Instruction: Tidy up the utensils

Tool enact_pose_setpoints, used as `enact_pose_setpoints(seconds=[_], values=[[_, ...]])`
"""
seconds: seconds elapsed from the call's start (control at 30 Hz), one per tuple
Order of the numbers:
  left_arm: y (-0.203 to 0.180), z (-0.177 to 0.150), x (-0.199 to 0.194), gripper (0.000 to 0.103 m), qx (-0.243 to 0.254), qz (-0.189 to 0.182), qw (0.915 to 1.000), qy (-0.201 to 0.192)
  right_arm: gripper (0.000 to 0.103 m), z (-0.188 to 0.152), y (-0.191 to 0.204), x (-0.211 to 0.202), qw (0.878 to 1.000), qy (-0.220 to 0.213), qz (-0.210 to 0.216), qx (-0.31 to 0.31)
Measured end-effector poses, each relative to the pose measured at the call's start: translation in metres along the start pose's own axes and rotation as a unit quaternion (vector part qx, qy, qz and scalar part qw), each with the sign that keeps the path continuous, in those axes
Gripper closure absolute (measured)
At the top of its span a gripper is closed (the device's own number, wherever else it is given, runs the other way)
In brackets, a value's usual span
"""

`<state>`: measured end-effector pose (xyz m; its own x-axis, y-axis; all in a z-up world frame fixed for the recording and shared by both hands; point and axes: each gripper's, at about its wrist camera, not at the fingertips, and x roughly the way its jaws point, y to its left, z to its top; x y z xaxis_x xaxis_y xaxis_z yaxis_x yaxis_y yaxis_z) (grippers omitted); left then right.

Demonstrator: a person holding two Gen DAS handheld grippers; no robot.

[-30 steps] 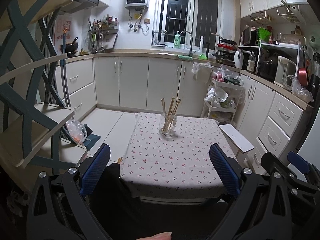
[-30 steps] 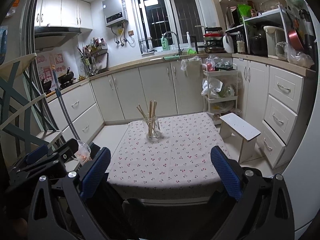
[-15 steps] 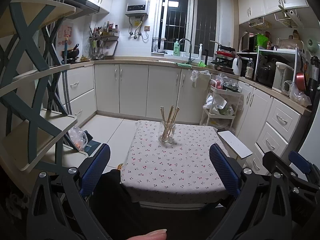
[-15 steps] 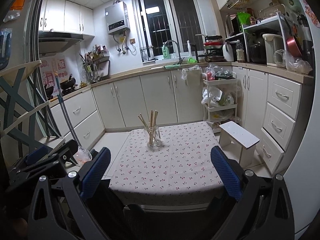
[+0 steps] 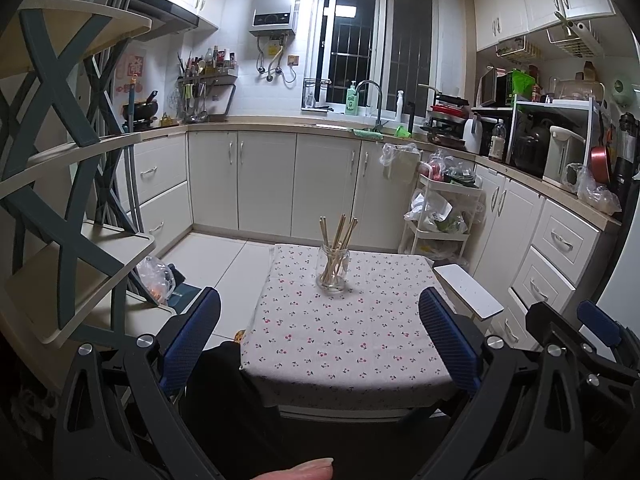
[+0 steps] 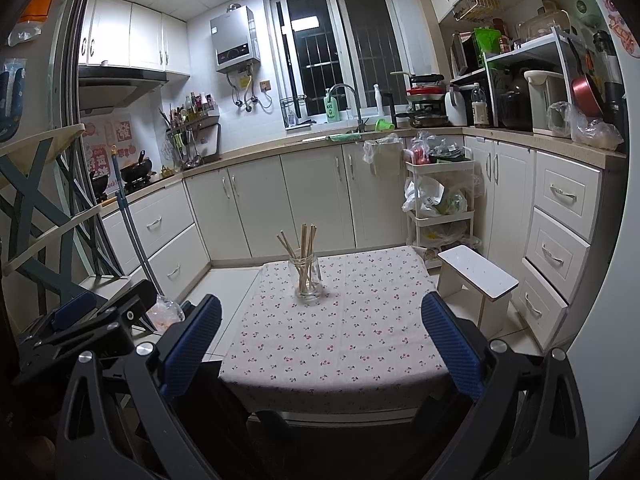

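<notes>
Left wrist view shows me pulled back and up over the last second, so the glass jar (image 5: 333, 270) of chopsticks (image 5: 337, 242) sits farther off, on the far half of the cherry-print tablecloth (image 5: 344, 332). My left gripper (image 5: 320, 334) and right gripper (image 6: 322, 342) both hang spread wide, holding nothing (all sticks look stowed), so I judge the sorting finished.

I am holding the left gripper (image 5: 320, 334) level, its blue-padded fingers (image 5: 190, 338) spread wide with nothing between them. The right gripper (image 6: 322, 346) is likewise gaping and holding nothing, fingers (image 6: 452, 344) apart. A fingertip (image 5: 298, 470) is showing at the left view's lower edge.
</notes>
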<state>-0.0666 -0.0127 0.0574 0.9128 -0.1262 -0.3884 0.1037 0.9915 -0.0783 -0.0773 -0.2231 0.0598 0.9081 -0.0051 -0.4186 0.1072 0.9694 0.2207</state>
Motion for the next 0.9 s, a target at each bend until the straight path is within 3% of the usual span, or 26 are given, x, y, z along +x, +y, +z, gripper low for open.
enact_pose_setpoints(seconds=[0.9], values=[[-0.0004, 0.0018, 0.0016, 0.008, 0.001, 0.0, 1.0, 0.002, 0.007, 0.0023, 0.0005, 0.0034, 1.0, 0.004, 0.002, 0.001]])
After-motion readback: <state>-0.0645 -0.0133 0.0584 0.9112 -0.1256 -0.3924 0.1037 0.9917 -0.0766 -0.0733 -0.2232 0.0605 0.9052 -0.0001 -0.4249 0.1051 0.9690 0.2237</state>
